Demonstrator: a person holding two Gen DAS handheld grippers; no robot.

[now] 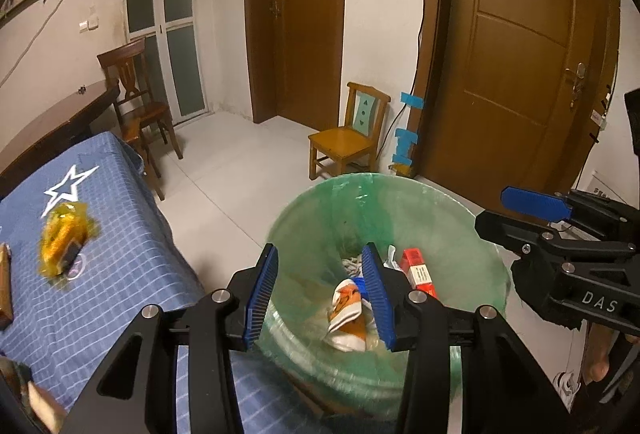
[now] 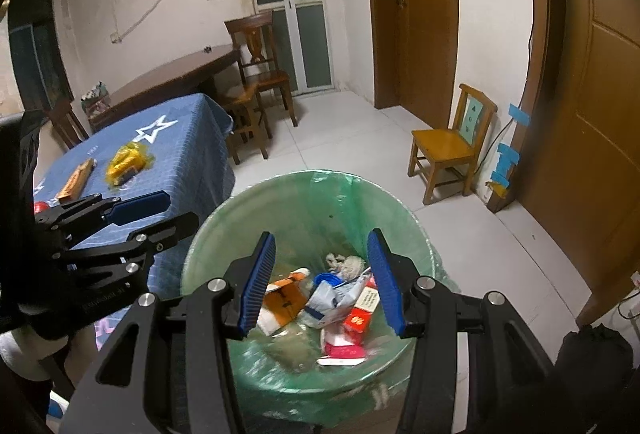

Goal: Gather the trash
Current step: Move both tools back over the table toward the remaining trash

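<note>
A bin with a green liner (image 1: 472, 218) (image 2: 256, 202) stands on the floor beside the table. It holds an orange-and-white wrapper (image 1: 346, 308) (image 2: 286, 300), a red box (image 1: 418, 268) (image 2: 362, 316) and other crumpled trash. My left gripper (image 1: 322, 292) is open and empty over the bin's near rim. My right gripper (image 2: 322, 282) is open and empty above the bin's mouth. Each gripper shows in the other's view, the right (image 1: 536, 200) and the left (image 2: 140, 208). A yellow wrapper (image 1: 64, 238) (image 2: 126, 162) and a brown packet (image 2: 76, 180) lie on the blue tablecloth (image 1: 132, 274) (image 2: 188, 154).
A small wooden chair (image 1: 348, 138) (image 2: 450, 150) stands by the wall behind the bin. A dark wooden chair (image 1: 136, 106) (image 2: 256, 82) and a brown table (image 2: 168, 78) stand beyond the blue table. A brown door (image 1: 520, 54) is at right. A red object (image 2: 39, 208) lies at the table's near edge.
</note>
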